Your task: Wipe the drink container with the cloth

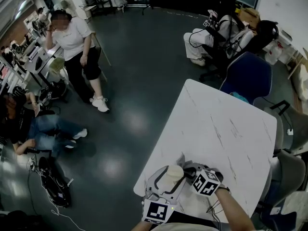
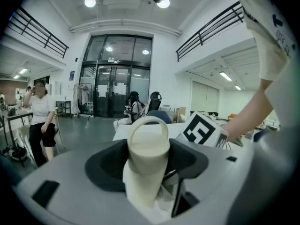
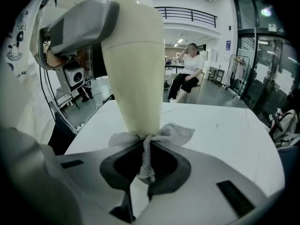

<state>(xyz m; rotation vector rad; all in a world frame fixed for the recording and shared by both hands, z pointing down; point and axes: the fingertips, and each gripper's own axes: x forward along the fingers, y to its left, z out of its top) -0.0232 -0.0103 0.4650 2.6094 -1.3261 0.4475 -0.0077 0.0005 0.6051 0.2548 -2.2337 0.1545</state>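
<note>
At the table's (image 1: 216, 129) near edge, the left gripper (image 2: 149, 172) is clamped on a cream bottle (image 2: 149, 146), one dark jaw pad on each side of its body. Seen from the left gripper view, the bottle's long axis runs roughly along the jaws, and the capped end with its loop handle (image 2: 149, 118) points away from the gripper, toward the far side of the table. The right gripper (image 3: 146, 161), beside the left one over the same table edge, has its jaws pinched on a grey mesh cloth (image 3: 173, 134). The cloth is bunched into a narrow strand between the jaws and fans out to both sides above them, touching the bottle. In the right gripper view the bottle's long axis runs top to bottom, its lower end meeting the cloth and its upper part held in the left gripper's grey jaw. Beyond the table's far corner stands a blue chair (image 1: 248, 76), with a seated person (image 1: 211, 32) past it. Well apart from the table's left side, a person in a white shirt (image 1: 77, 37) sits.
</note>
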